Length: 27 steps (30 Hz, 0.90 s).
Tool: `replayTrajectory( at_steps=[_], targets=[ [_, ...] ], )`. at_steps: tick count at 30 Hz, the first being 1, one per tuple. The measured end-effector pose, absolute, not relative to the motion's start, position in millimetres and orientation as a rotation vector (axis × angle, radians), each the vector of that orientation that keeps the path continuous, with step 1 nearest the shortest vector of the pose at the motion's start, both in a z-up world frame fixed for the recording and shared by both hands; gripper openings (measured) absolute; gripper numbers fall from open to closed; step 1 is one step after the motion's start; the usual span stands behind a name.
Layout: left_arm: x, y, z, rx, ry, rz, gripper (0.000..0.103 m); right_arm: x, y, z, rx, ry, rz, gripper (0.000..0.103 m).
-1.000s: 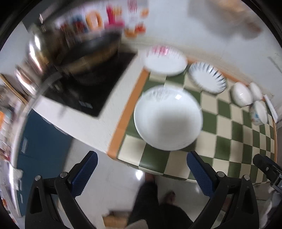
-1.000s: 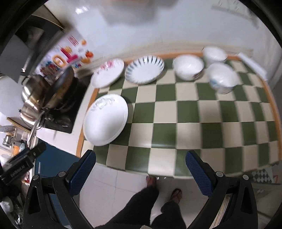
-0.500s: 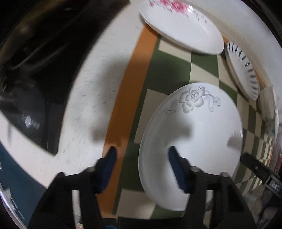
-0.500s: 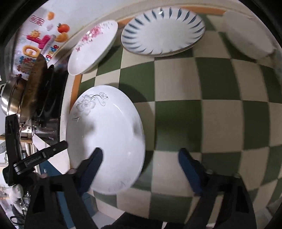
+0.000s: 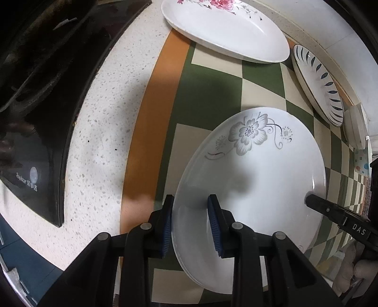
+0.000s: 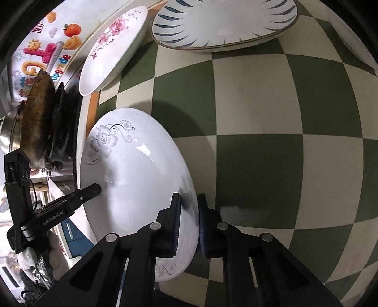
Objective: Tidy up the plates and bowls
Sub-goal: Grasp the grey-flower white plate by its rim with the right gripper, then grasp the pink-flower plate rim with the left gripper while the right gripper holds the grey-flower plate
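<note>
A large white plate with a grey flower (image 5: 255, 174) lies on the green checked mat; it also shows in the right wrist view (image 6: 132, 170). My left gripper (image 5: 190, 224) is shut on its left rim. My right gripper (image 6: 189, 222) is shut on its right rim and appears in the left wrist view (image 5: 335, 212). A pink-flower plate (image 5: 226, 30) (image 6: 111, 49) and a blue-dash plate (image 5: 319, 82) (image 6: 222, 21) lie at the back. Bowls (image 5: 356, 127) sit far right.
A black cooktop (image 5: 35, 99) with a dark wok (image 6: 35, 113) and a steel pot stands left of the mat. A speckled counter strip (image 5: 99, 141) and the mat's orange border (image 5: 151, 113) lie between. Checked mat (image 6: 283, 118) stretches right.
Both grippers came down from above the floor to the counter and closed on opposite rims of the grey-flower plate. Half a second ago both were open around its edges.
</note>
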<state>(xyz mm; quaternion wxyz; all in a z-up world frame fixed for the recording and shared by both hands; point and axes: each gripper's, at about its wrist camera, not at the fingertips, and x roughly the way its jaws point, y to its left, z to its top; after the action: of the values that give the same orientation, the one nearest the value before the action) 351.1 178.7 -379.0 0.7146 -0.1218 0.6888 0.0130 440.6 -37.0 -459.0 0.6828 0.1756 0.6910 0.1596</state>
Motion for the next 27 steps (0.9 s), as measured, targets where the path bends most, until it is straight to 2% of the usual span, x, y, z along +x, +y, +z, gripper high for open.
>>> replayTrajectory(
  at_steps=[11, 20, 27],
  targets=[
    [333, 114, -327, -0.249, 1.461, 0.016, 0.025, 435, -90, -428, 0.387, 1.5, 0.397, 0.014],
    [336, 64, -330, -0.203, 1.462, -0.082, 0.025, 427, -175, -405, 0.416, 1.454, 0.344, 0.014],
    [351, 28, -352, -0.169, 1.5, -0.122, 0.025, 417, -227, -412, 0.433, 1.448, 0.29, 0.014]
  ],
)
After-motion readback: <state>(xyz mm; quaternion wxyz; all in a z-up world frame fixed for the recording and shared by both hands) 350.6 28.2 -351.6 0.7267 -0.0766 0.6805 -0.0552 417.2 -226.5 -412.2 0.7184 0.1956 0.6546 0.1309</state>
